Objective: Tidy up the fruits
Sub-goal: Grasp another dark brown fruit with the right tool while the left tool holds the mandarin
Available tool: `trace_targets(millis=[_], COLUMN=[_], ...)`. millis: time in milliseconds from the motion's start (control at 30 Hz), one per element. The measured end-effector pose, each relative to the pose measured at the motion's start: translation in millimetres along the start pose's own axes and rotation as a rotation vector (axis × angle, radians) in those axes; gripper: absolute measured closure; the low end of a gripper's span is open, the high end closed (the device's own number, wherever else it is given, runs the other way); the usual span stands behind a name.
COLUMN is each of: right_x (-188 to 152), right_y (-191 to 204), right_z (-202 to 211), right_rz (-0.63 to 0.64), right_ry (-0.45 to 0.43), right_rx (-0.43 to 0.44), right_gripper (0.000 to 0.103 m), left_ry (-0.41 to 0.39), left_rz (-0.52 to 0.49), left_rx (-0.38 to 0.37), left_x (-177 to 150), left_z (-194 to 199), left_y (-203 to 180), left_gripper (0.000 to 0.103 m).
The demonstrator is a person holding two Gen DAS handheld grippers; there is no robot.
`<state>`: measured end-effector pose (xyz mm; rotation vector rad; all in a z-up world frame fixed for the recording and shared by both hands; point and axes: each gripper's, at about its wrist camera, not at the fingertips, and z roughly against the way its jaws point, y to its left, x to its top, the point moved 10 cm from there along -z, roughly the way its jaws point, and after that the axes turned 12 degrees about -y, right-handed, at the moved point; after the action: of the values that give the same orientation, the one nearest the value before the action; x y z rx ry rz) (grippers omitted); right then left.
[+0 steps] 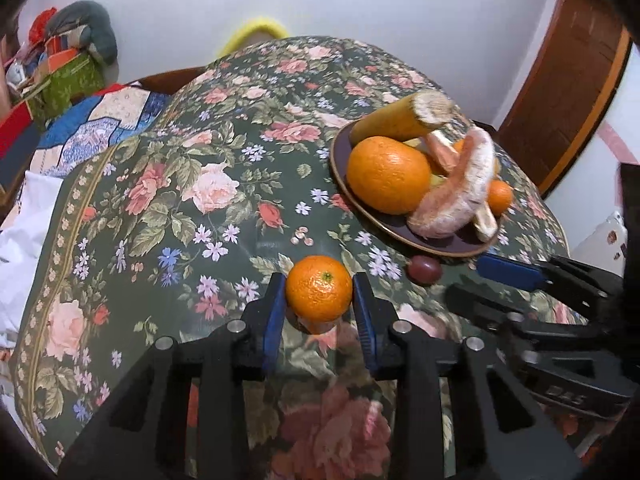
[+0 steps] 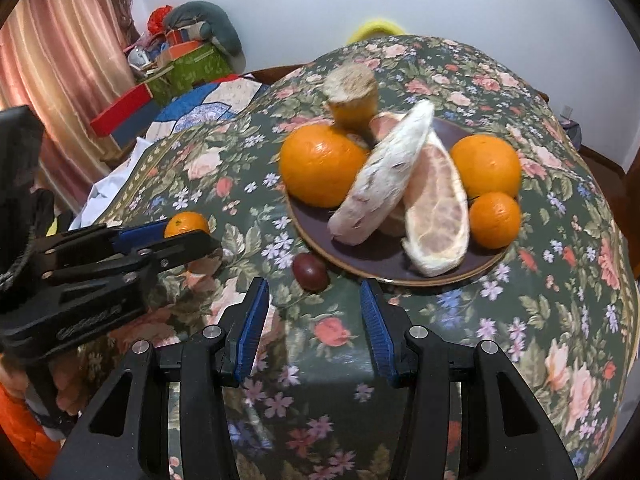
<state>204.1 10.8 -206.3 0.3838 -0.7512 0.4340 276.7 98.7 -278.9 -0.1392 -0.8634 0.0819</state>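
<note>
My left gripper [image 1: 319, 298] is shut on a small mandarin [image 1: 319, 288], held just above the floral tablecloth; the mandarin also shows in the right wrist view [image 2: 186, 224]. A dark plate [image 2: 308, 216] holds a large orange [image 2: 320, 166], two pomelo wedges [image 2: 436, 216], a second orange [image 2: 486, 166], a small mandarin [image 2: 495, 220] and a cut yellow fruit [image 2: 352, 98]. A dark red grape-like fruit [image 2: 310, 266] lies on the cloth by the plate's near rim. My right gripper [image 2: 314, 320] is open and empty, just short of that fruit.
The round table is covered by a green floral cloth [image 2: 520, 320]. Behind it to the left are a quilted bed cover [image 1: 100, 120], boxes and cushions [image 2: 188, 52] and a curtain [image 2: 60, 80]. A wooden door [image 1: 568, 92] stands at the right.
</note>
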Motion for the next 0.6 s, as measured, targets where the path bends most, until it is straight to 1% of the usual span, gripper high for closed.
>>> trace_targets(millis=[167, 200, 267, 600], right_x=[-5, -6, -8, -5], right_y=[7, 7, 9, 7], right_z=[-7, -8, -13, -27], right_rz=[0.002, 0.004, 0.007, -0.001], right_ry=[0.019, 0.023, 0.038, 0.05], right_rx=[-0.001, -0.002, 0.001, -0.01], right_gripper=[0.059, 0.06, 0.067, 0.072], left_ry=[-0.01, -0.01, -0.015, -0.013], left_rz=[0.009, 0.011, 0.015, 0.019], left_rx=[-0.03, -0.035, -0.036, -0.044], left_x=[-2, -3, -4, -8], left_z=[11, 12, 13, 9], left_y=[-5, -5, -6, -7], left_gripper=[0.07, 0.07, 0.07, 0.07])
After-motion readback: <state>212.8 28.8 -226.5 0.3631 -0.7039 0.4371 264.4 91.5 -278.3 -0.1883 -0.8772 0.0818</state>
